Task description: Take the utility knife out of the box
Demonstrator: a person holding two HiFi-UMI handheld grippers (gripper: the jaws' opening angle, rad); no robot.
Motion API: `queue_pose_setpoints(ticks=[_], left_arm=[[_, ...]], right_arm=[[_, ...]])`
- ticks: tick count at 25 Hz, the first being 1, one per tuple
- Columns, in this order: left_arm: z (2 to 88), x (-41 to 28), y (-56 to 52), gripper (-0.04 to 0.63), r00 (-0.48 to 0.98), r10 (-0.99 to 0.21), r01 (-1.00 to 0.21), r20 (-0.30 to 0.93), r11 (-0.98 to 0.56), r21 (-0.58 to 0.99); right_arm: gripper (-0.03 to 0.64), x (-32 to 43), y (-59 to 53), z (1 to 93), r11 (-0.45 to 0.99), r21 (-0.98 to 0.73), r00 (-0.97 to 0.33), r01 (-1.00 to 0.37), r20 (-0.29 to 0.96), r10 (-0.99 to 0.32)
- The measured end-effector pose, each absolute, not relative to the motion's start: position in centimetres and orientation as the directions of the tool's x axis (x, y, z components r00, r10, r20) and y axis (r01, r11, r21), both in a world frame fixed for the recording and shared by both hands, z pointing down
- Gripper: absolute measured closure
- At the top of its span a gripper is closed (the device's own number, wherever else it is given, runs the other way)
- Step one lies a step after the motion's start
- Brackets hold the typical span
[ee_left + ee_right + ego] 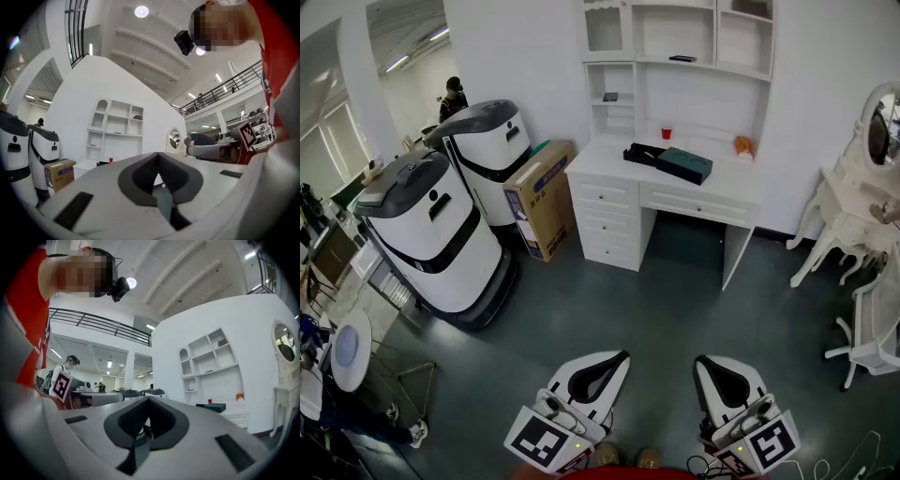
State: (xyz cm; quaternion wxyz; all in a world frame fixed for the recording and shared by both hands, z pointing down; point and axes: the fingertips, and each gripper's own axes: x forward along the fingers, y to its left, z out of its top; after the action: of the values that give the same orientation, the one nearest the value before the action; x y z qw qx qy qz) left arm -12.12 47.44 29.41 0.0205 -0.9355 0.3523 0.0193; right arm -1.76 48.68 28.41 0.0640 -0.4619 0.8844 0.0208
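Observation:
On the white desk point(675, 192) across the room lies an open black box point(642, 154), with a dark green box-shaped piece point(684, 165) right beside it. I cannot make out a utility knife from here. My left gripper point(623, 355) and right gripper point(698, 361) hang side by side at the bottom of the head view, far from the desk, both shut with nothing between the tips. The left gripper view has the left gripper point(158, 153) pointing level toward the desk and black box point(102, 163). Past the right gripper point(148, 398), the dark green piece point(216, 407) is visible.
Two large white-and-black machines point(441, 234) and a cardboard carton point(542, 197) stand left of the desk. A white vanity with mirror point(858, 202) and a white chair point(872, 328) are at the right. A red cup point(667, 133) and an orange item point(743, 145) sit on the desk.

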Motion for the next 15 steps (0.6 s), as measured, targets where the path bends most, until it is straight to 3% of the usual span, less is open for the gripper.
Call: queue_pose_setpoints(ticks=[2, 10, 15], left_arm=[[28.6, -12.0, 47.5, 0.577, 0.747, -0.657, -0.663, -0.103, -0.747, -0.045], [29.3, -12.0, 48.2, 0.577, 0.747, -0.664, -0.665, -0.039, -0.747, -0.030], [28.7, -11.6, 48.4, 0.577, 0.743, -0.663, -0.669, -0.088, -0.741, -0.057]], right_arm=[[0.615, -1.6, 48.8, 28.4, 0.575, -0.021, -0.568, -0.818, -0.135, -0.812], [0.615, -1.6, 49.3, 27.9, 0.579, -0.008, -0.571, -0.816, -0.152, -0.807], [0.614, -1.1, 50.0, 28.0, 0.594, -0.029, -0.582, -0.804, -0.172, -0.795]])
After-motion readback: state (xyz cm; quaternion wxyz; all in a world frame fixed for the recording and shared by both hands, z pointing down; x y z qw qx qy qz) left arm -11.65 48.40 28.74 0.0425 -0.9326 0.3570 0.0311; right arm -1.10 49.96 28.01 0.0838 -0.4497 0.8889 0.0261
